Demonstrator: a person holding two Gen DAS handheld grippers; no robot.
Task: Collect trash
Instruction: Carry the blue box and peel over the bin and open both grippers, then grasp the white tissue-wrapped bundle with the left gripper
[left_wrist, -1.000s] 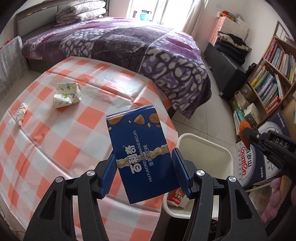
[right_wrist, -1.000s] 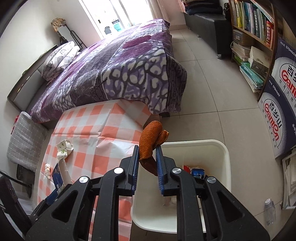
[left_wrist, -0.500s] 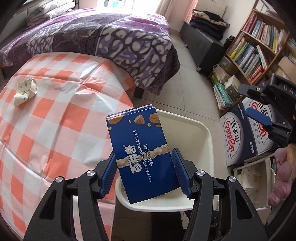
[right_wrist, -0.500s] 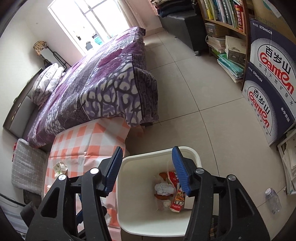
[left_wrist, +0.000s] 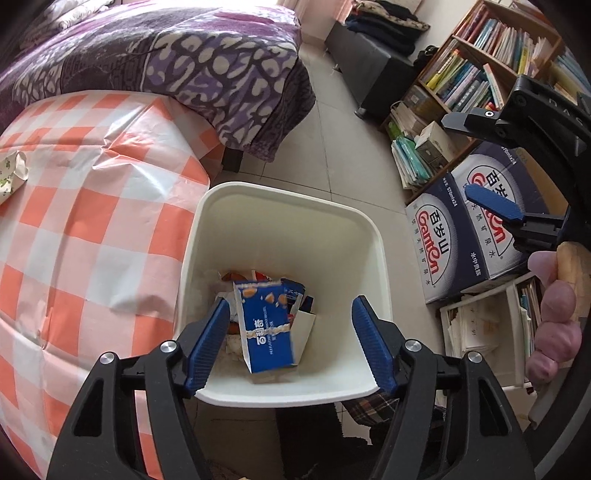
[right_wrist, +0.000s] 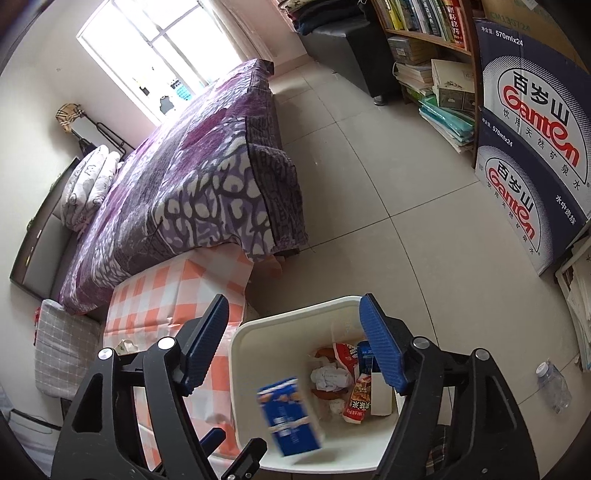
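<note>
A white trash bin (left_wrist: 280, 206) stands on the floor beside the checked table (left_wrist: 85, 221). My left gripper (left_wrist: 290, 341) is open and empty above the bin. The blue biscuit box (left_wrist: 264, 325) is below its jaws, inside the bin on other wrappers. It also shows in the right wrist view (right_wrist: 288, 421), blurred, in the bin (right_wrist: 291, 321). My right gripper (right_wrist: 295, 343) is open and empty above the bin; it shows at the right in the left wrist view (left_wrist: 491, 201). A crumpled white carton (left_wrist: 13, 173) lies on the table's left edge.
A bed with a purple cover (left_wrist: 166, 55) stands behind the table. Blue water cartons (left_wrist: 454, 236) and a bookshelf (left_wrist: 480, 77) stand to the right of the bin. A plastic bottle (right_wrist: 554, 386) lies on the floor at the right.
My left gripper opened over the bin and the blue biscuit box dropped in. My right gripper let go of the orange peel a second ago and stays open.
</note>
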